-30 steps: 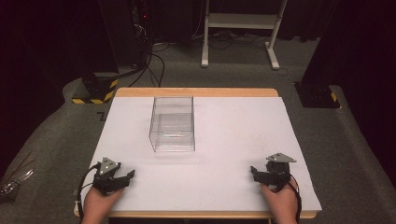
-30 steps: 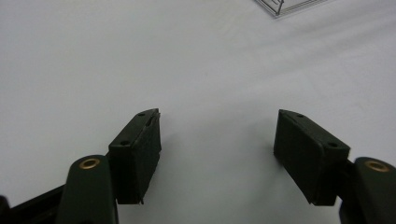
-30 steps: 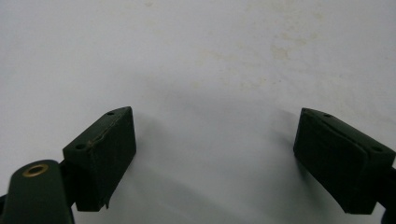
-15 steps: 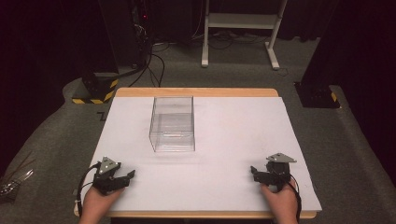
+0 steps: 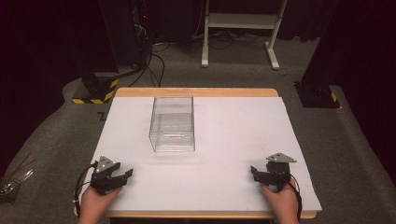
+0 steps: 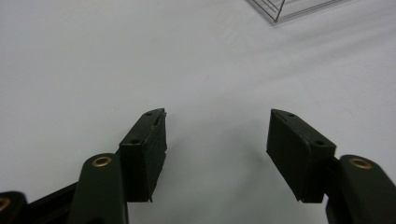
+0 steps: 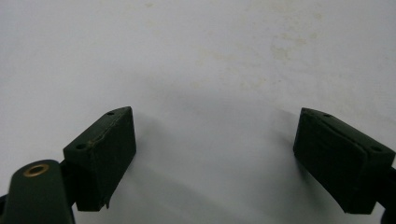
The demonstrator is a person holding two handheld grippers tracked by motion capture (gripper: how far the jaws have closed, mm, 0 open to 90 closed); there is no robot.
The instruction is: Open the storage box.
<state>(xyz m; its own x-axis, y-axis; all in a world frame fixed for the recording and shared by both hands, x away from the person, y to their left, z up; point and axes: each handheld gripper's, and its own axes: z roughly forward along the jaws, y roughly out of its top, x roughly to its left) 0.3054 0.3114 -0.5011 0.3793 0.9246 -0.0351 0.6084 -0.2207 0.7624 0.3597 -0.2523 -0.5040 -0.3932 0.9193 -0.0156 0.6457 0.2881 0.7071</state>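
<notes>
Basically both tongs rest apart at the near table edge, ready to start. Left gripper jaws have just been closing a bit, wide, nothing between; right gripper wide, empty. Clear box sits ahead, nearer the left one.

Not much going on between these shots tbh. The 1 real change is the left gripper, down at the near left corner of the white table: its jaws have just been closing in a bit. They're a touch narrower than they were, with a clear gap left and nothing but bare tabletop between them in the left gripper view.
</notes>
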